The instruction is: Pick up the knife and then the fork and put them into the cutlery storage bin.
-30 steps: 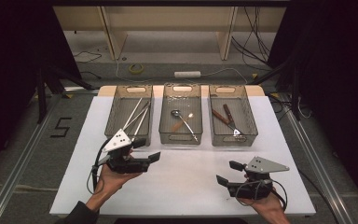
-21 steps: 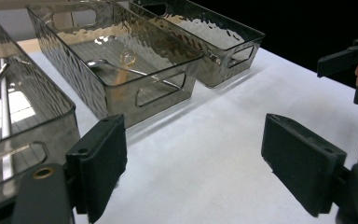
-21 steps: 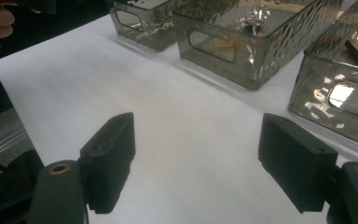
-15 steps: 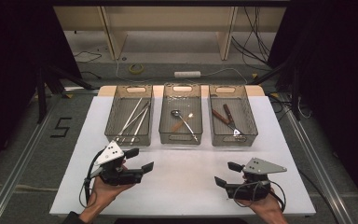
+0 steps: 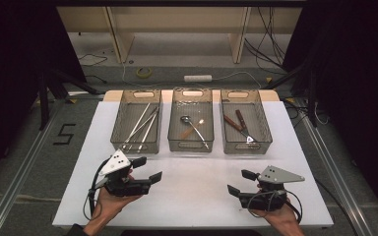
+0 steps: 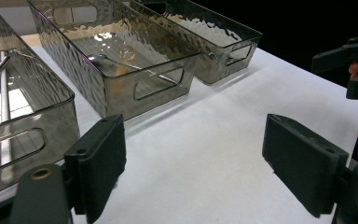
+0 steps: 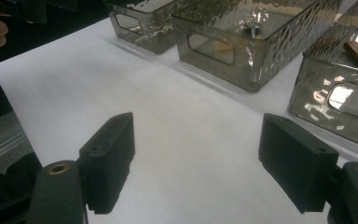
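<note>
Three smoky clear bins stand in a row at the table's far half. The left bin [image 5: 136, 126] holds long metal rods, the middle bin [image 5: 191, 125] a spoon [image 5: 192, 128], the right bin [image 5: 245, 126] brown-handled utensils [image 5: 236, 122]. My left gripper [image 5: 146, 169] rests open in a hand near the front left, just before the left bin, jaws pointing right. My right gripper [image 5: 241, 182] sits open in a hand at the front right, jaws pointing left. Nothing lies between either pair of jaws; in the left gripper view [image 6: 193, 168] and the right gripper view [image 7: 196, 163] only white table shows there.
The white table top [image 5: 197, 182] spreads between the two grippers. Its front edge runs just behind both hands. Beyond the table, a floor with cables, a tape roll [image 5: 144, 72] and a power strip [image 5: 197, 78]; metal rails flank both sides.
My left gripper has drawn back toward the front edge and lowered, away from the left bin. The right gripper has barely shifted. Both stay open.
</note>
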Motion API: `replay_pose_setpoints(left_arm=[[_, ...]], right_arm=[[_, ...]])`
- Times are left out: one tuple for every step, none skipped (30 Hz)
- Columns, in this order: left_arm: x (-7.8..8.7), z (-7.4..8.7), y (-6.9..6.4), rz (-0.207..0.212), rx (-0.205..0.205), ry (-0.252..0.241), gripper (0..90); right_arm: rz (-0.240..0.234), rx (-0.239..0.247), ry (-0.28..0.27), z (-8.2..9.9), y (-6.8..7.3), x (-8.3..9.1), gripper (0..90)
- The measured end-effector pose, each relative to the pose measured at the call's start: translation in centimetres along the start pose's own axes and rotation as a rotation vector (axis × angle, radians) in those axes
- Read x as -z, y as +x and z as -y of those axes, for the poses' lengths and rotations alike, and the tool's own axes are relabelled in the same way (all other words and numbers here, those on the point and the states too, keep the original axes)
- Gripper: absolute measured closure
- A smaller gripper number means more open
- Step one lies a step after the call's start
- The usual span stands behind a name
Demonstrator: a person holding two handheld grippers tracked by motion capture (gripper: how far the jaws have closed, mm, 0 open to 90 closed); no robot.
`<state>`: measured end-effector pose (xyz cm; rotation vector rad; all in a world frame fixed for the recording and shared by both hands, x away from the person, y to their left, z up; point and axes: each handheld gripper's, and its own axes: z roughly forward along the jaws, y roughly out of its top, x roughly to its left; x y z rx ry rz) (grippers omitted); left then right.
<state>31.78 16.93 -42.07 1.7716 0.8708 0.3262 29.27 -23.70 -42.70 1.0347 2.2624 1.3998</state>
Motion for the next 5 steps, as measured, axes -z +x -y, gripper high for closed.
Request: replay_pose_setpoints(left_arm=[[0.03, -0.02, 0.02, -0.001, -0.001, 0.001, 20.8], [0.04, -0.02, 0.04, 0.0, 0.001, -0.001, 20.8], [0.05, -0.03, 0.07, -0.001, 0.002, -0.004, 20.8], [0.06, -0.04, 0.08, -0.002, 0.002, -0.006, 20.7], [0.07, -0.04, 0.09, -0.002, 0.002, -0.006, 20.7]], right_arm=[[0.0, 0.001, 0.001, 0.0, -0.02, 0.01, 27.9], [-0.001, 0.001, -0.001, 0.01, -0.04, 0.0, 27.9], [0.001, 0.002, -0.001, 0.01, -0.06, 0.01, 27.9], [0.001, 0.001, -0.001, 0.01, -0.06, 0.02, 27.9], [0.0, 0.0, -0.004, 0.01, -0.06, 0.02, 27.9]])
